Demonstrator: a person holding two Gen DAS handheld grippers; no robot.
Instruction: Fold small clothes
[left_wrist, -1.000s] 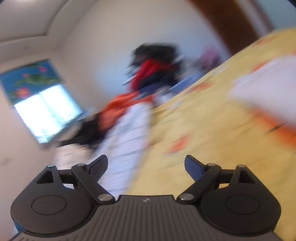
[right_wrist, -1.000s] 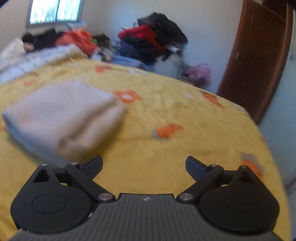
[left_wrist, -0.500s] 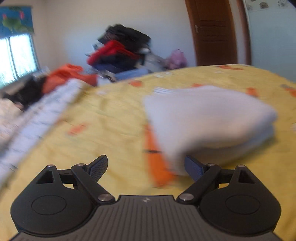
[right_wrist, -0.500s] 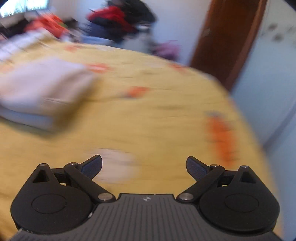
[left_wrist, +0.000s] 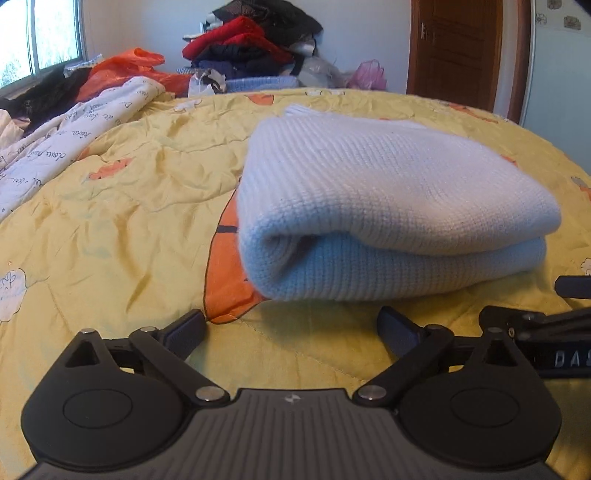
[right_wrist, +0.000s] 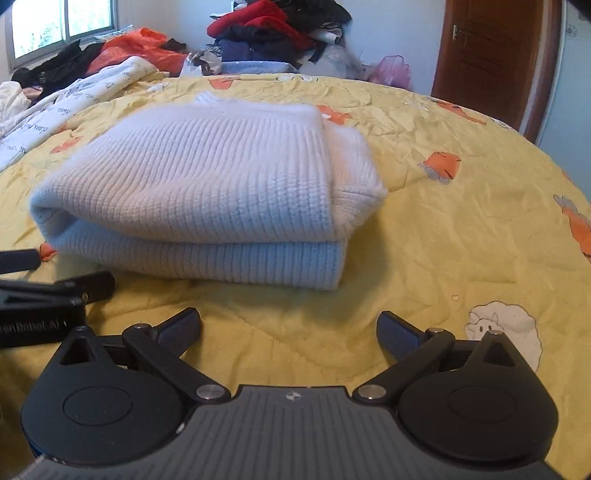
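Left wrist view: bed with yellow quilt (left_wrist: 122, 221), orange cartoon prints; clothes pile (left_wrist: 255, 44) against far wall, window (left_wrist: 37, 37) at left, brown door (left_wrist: 458, 51) at right. White sheet (left_wrist: 70, 140) with cursive writing at left, unreadable. Folded pale-blue knit sweater (left_wrist: 388, 206) lies on quilt, just ahead of left gripper (left_wrist: 291, 330), slightly right of centre. Jaws wide apart, holding nothing, not touching sweater. Right gripper's side enters at right edge, letters "DAS" partly readable.

Right wrist view: same bed, quilt (right_wrist: 461, 236), sheep print (right_wrist: 506, 332) near right finger. Sweater (right_wrist: 210, 195) ahead and left of right gripper (right_wrist: 290, 330), folded, lying flat. Jaws spread apart, empty. Left gripper's body at left edge, label blurred, unreadable.
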